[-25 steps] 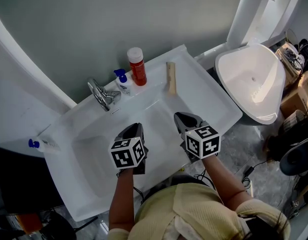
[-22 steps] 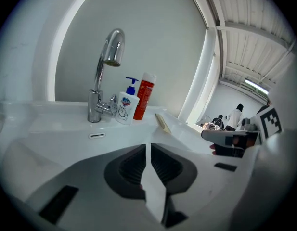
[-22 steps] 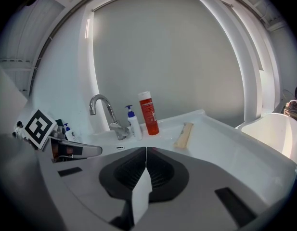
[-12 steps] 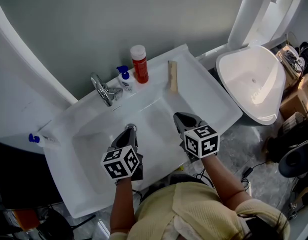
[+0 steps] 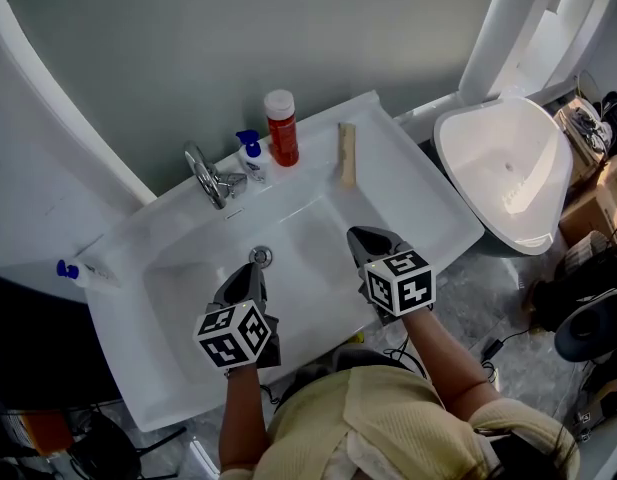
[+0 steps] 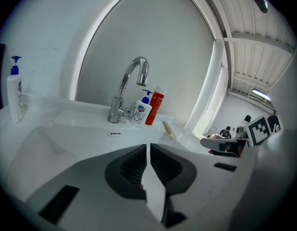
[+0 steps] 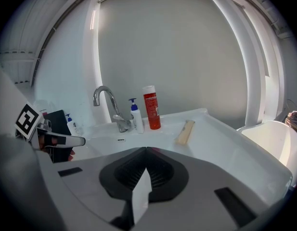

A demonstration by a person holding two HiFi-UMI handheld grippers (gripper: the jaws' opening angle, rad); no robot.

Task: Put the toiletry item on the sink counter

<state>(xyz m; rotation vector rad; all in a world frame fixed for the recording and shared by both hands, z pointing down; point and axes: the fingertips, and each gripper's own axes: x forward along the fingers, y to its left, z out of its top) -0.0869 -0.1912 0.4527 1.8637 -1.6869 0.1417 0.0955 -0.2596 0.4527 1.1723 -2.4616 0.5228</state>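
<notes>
A red bottle with a white cap [image 5: 281, 128] stands upright on the back rim of the white sink [image 5: 428, 203], right of the faucet [image 5: 210, 173]. A small white pump bottle with a blue top [image 5: 250, 156] stands between the two. A beige bar [image 5: 346, 154] lies flat on the counter to the right. My left gripper [image 5: 250, 270] hovers over the basin near the drain [image 5: 260, 256], shut and empty. My right gripper [image 5: 361, 235] hangs over the basin's right side, also shut with nothing in it. Both sit well short of the bottles [image 6: 157, 106] [image 7: 151, 107].
Another white pump bottle with a blue top [image 5: 76, 271] lies on the sink's far left ledge. A toilet with its lid up [image 5: 503, 168] stands to the right. Boxes and cables [image 5: 588, 198] crowd the floor at the far right. The grey wall runs behind the sink.
My left gripper has drawn back toward the basin's front left, uncovering the drain. The right gripper has hardly moved.
</notes>
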